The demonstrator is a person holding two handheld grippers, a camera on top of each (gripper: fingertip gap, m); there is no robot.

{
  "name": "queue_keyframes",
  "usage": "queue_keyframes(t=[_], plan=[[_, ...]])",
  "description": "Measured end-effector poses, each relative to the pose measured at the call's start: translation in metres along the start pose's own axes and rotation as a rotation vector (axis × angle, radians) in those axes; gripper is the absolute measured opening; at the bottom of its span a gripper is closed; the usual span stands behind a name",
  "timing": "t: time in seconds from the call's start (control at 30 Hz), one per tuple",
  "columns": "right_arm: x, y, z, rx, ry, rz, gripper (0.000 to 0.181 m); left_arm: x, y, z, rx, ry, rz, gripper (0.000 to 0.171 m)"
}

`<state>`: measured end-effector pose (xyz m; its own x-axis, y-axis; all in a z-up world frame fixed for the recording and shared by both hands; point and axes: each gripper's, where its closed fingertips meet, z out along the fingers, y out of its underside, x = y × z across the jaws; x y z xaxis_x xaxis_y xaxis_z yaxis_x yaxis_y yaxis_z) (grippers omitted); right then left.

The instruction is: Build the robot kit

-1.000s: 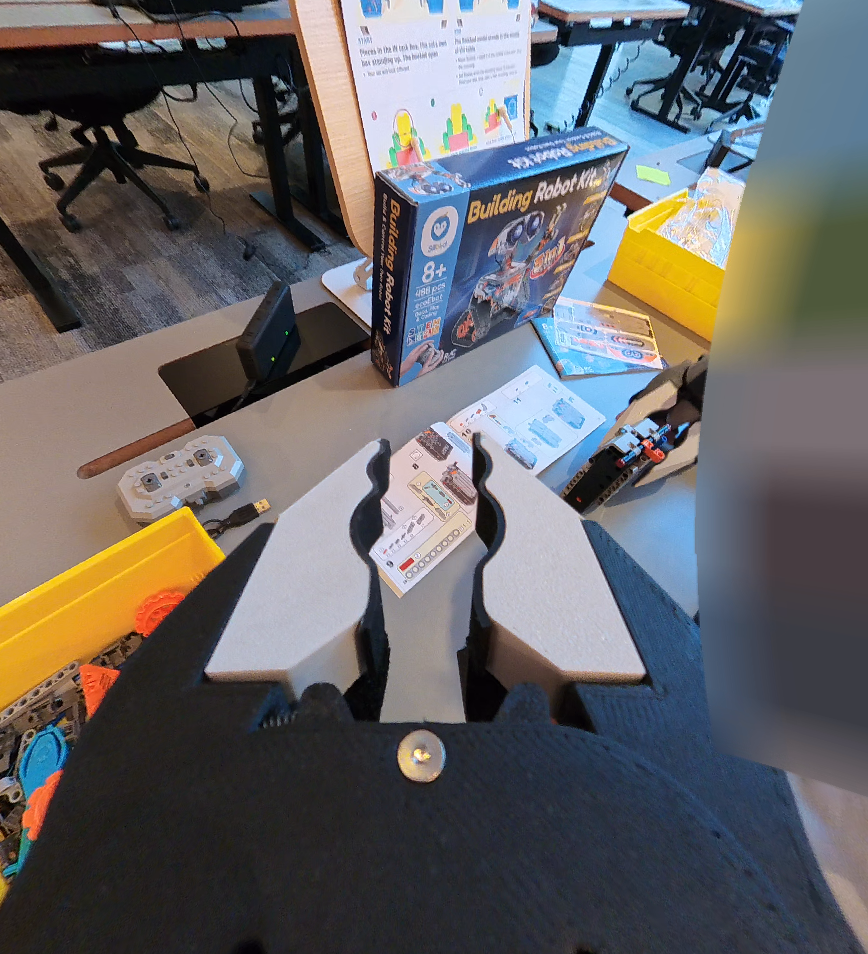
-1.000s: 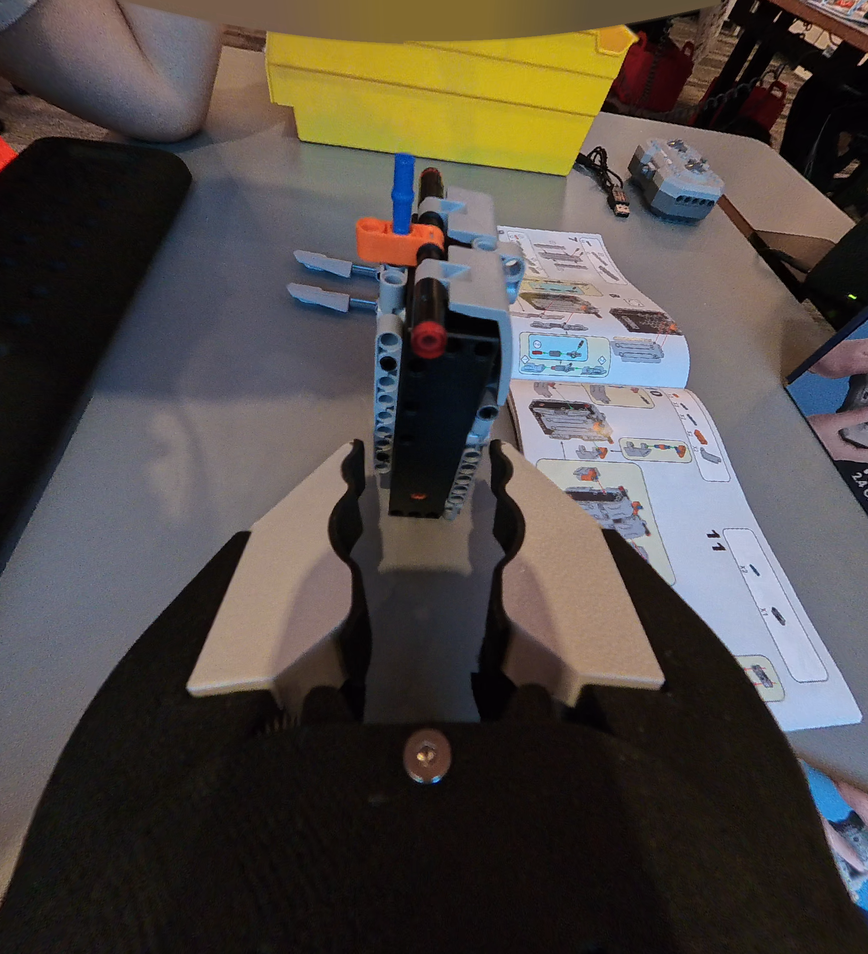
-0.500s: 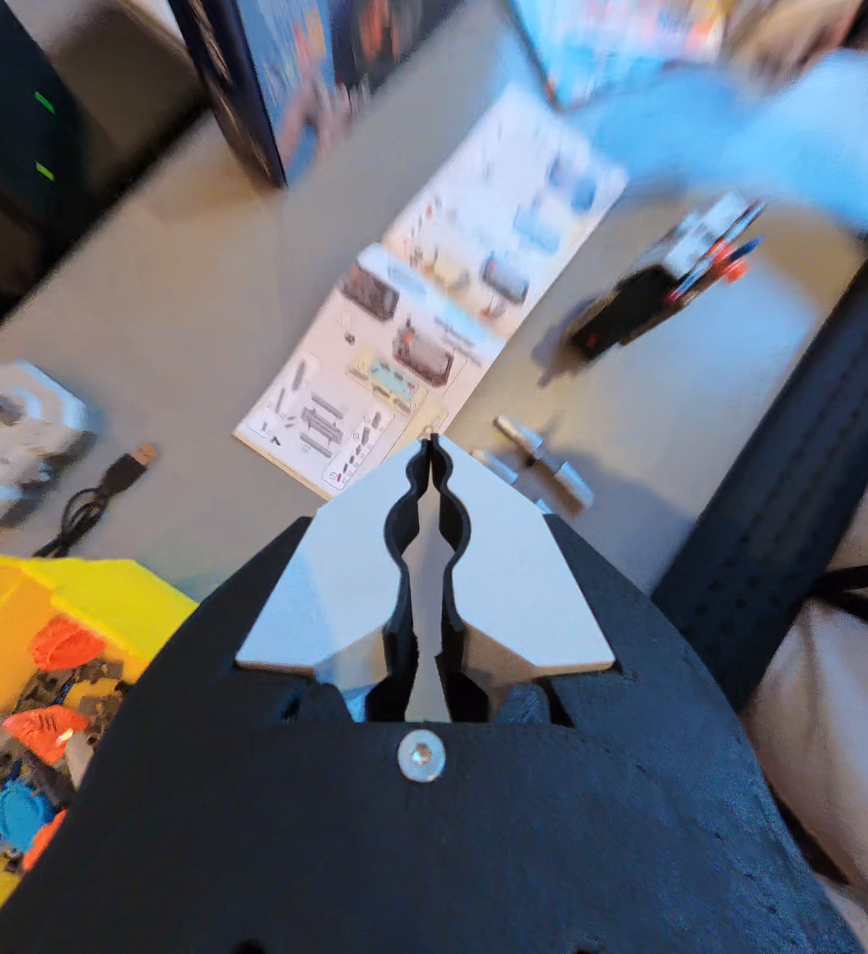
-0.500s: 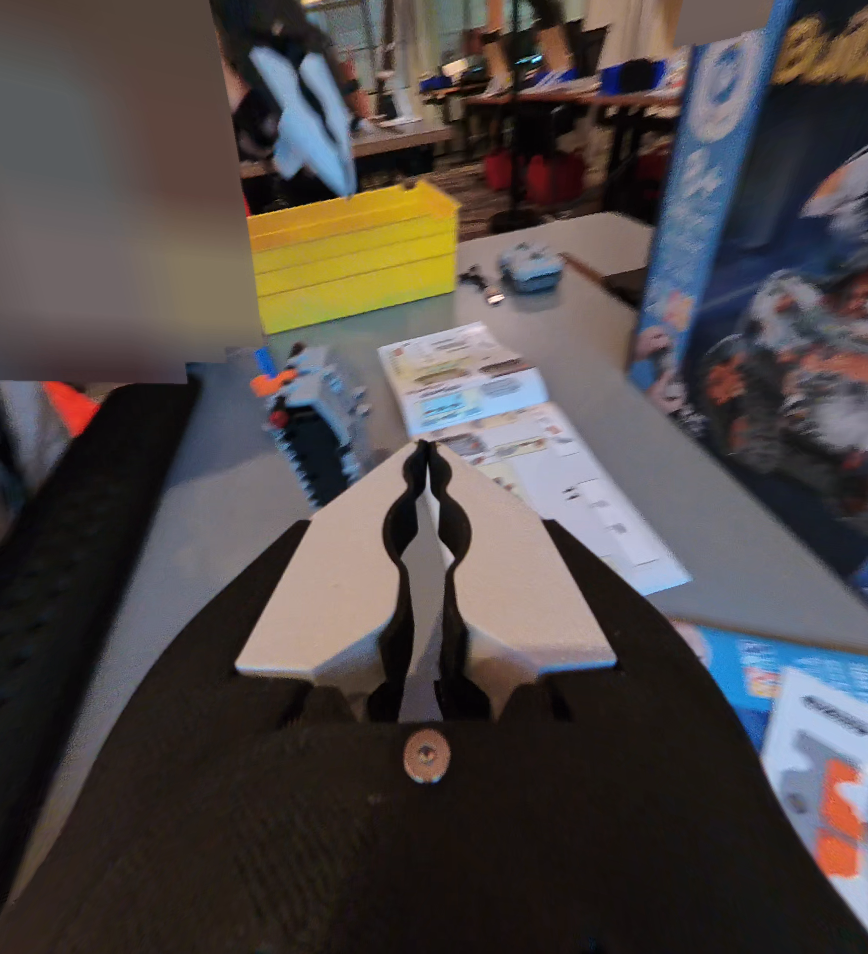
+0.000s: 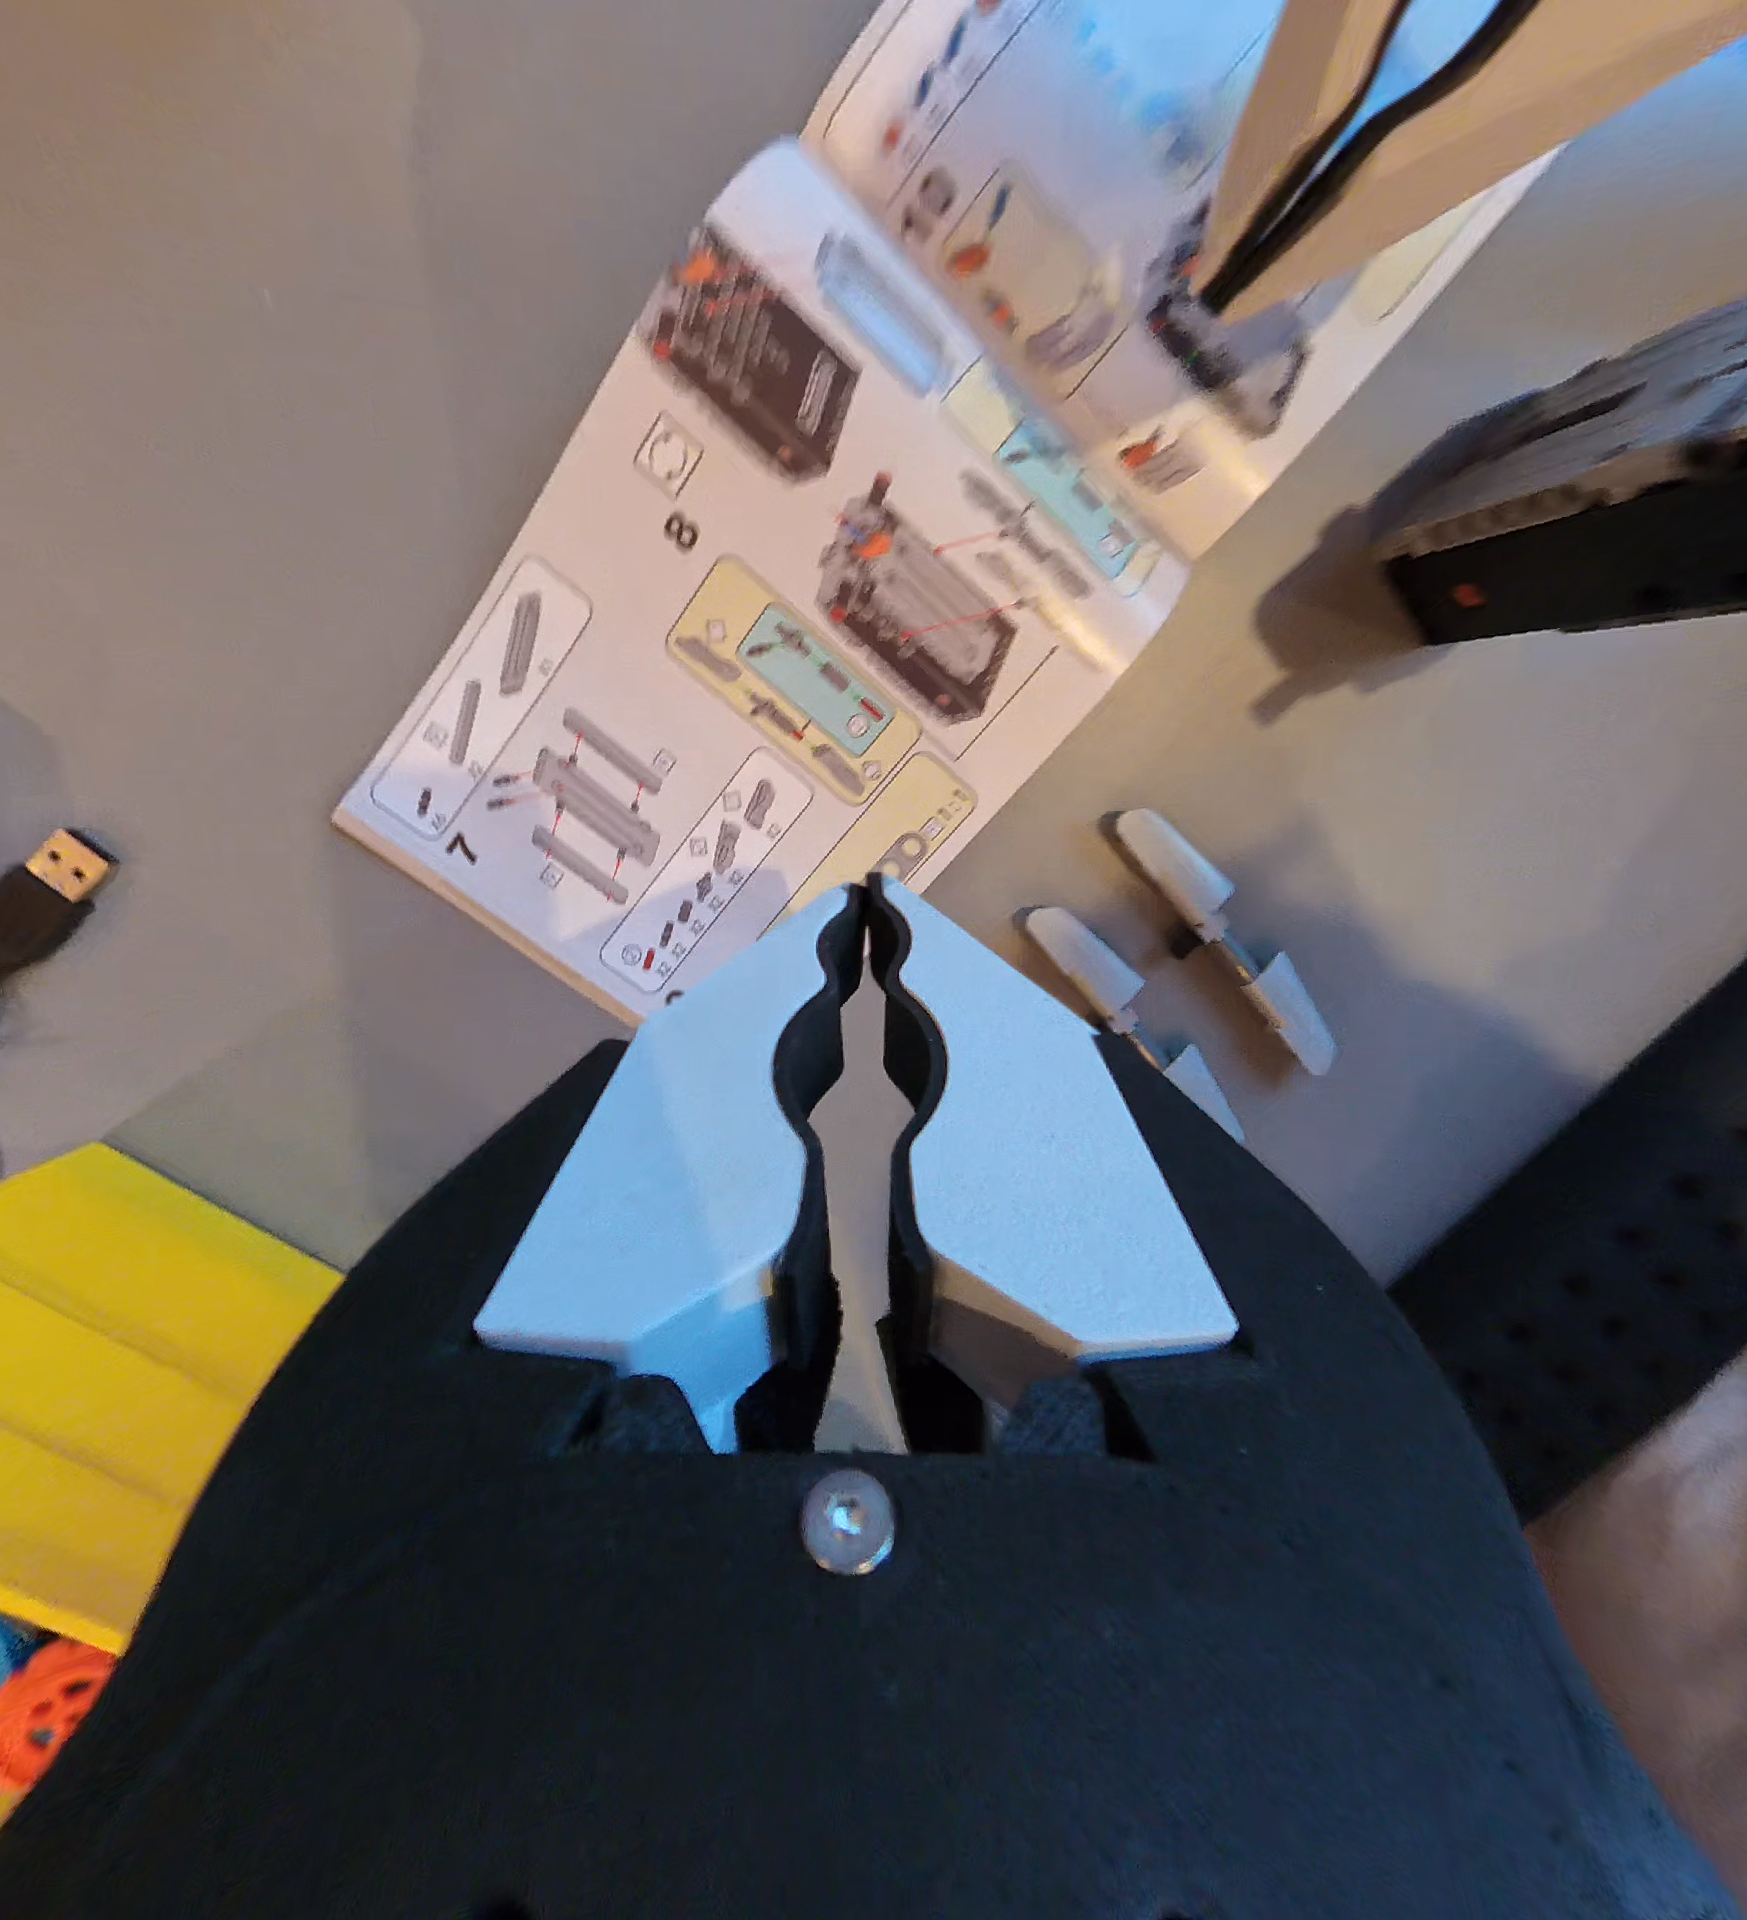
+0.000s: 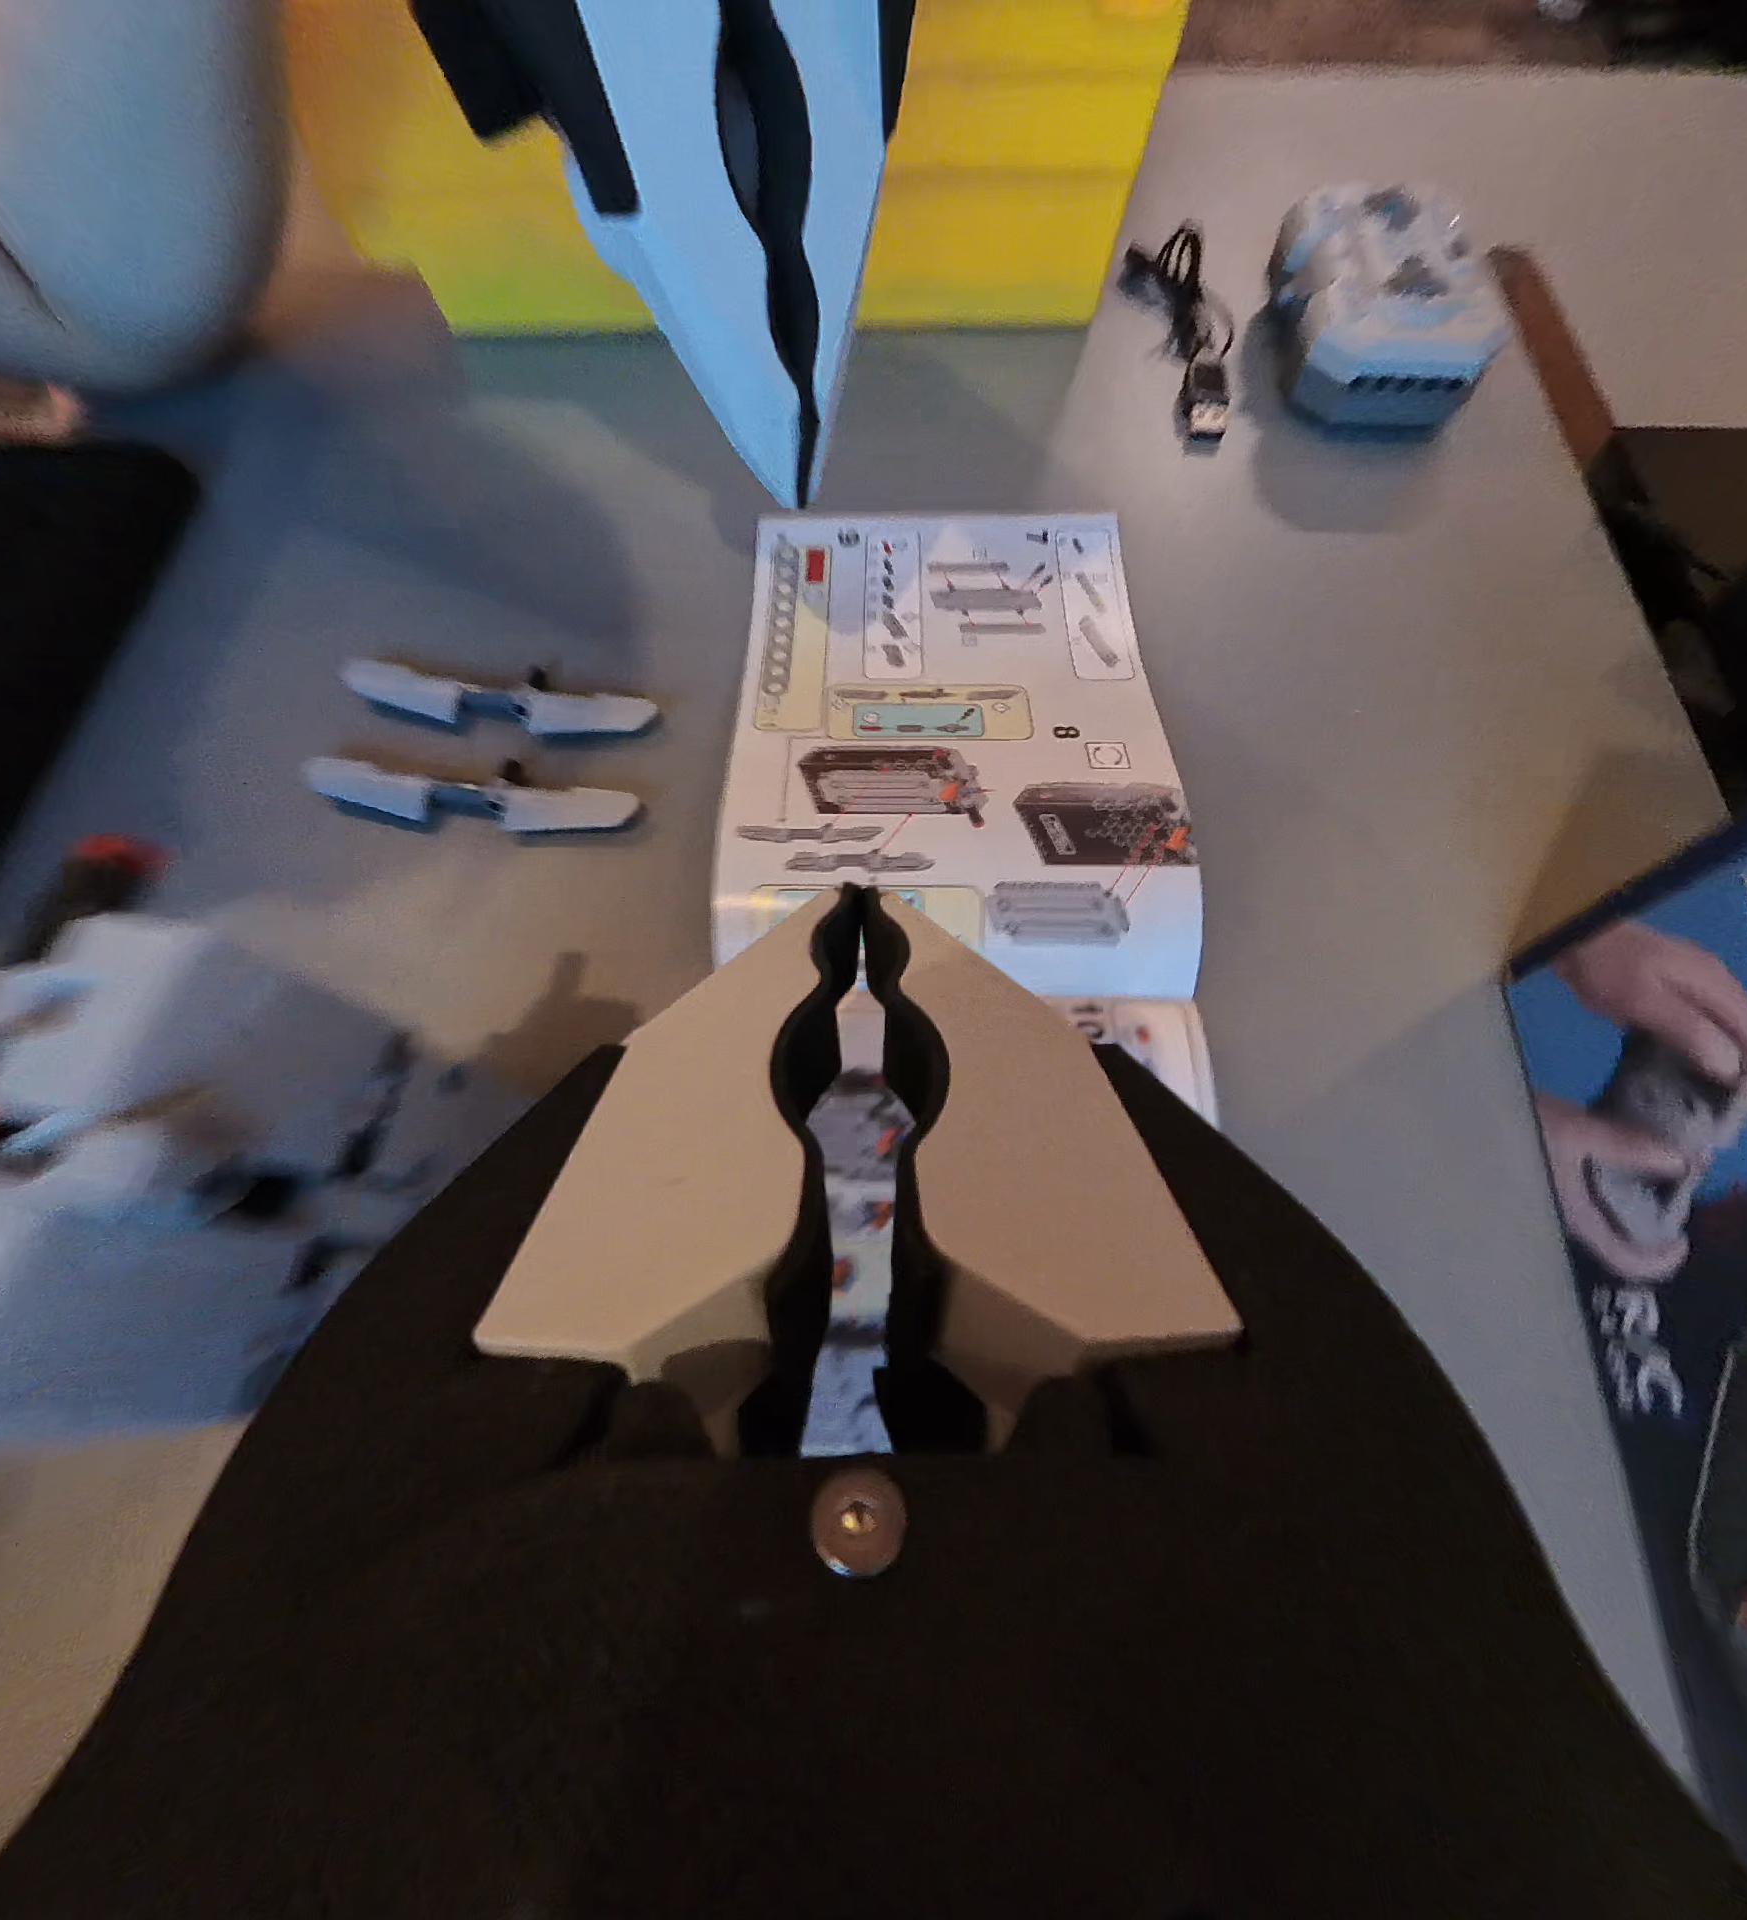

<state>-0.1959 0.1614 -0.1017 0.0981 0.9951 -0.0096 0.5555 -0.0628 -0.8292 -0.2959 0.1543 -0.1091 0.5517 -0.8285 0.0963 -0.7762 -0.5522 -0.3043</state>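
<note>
Both our tools are pinched together, holding nothing. Our left tool [image 5: 867, 885] hovers over the near edge of the instruction booklet [image 5: 744, 623] on the table [image 5: 225, 364], beside two grey winged pieces [image 5: 1212, 935]; our right tool [image 6: 858, 891] hangs above the booklet's middle.

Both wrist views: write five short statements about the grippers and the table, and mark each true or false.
1. The left gripper has its jaws closed on nothing. True.
2. The right gripper holds the black and grey brick assembly. False: its jaws are closed and empty; the assembly lies apart, to its left.
3. The open instruction booklet lies flat on the grey table. True.
4. The two grey winged pieces sit in the yellow bin. False: they lie on the table beside the booklet.
5. A USB cable lies next to a grey controller. True.
</note>
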Motion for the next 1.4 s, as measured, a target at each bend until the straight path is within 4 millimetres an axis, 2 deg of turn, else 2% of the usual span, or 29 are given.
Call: queue_keyframes(t=[0.2, 0.3, 0.43, 0.6, 1.07, 1.4], plan=[[0.01, 0.007, 0.032, -0.092, -0.047, -0.029, 0.0, -0.009, 0.008, 0.005, -0.047, -0.025, -0.035, 0.0], [0.009, 0.028, 0.037, -0.204, -0.052, -0.057, 0.0, -0.008, 0.009, 0.007, -0.058, -0.018, -0.033, 0.0], [0.007, 0.031, 0.043, -0.183, -0.057, -0.061, 0.0, -0.004, 0.011, 0.015, -0.086, -0.008, -0.018, 0.0], [0.007, 0.03, 0.044, -0.162, -0.048, -0.061, 0.0, -0.001, 0.014, 0.024, -0.122, 0.013, -0.017, 0.0], [0.007, 0.034, 0.048, -0.177, -0.015, -0.11, 0.0, -0.002, 0.014, 0.024, -0.12, 0.03, -0.03, 0.0], [0.007, 0.037, 0.051, -0.193, 0.007, -0.139, 0.0, 0.0, 0.012, 0.015, -0.098, 0.019, -0.019, 0.0]])
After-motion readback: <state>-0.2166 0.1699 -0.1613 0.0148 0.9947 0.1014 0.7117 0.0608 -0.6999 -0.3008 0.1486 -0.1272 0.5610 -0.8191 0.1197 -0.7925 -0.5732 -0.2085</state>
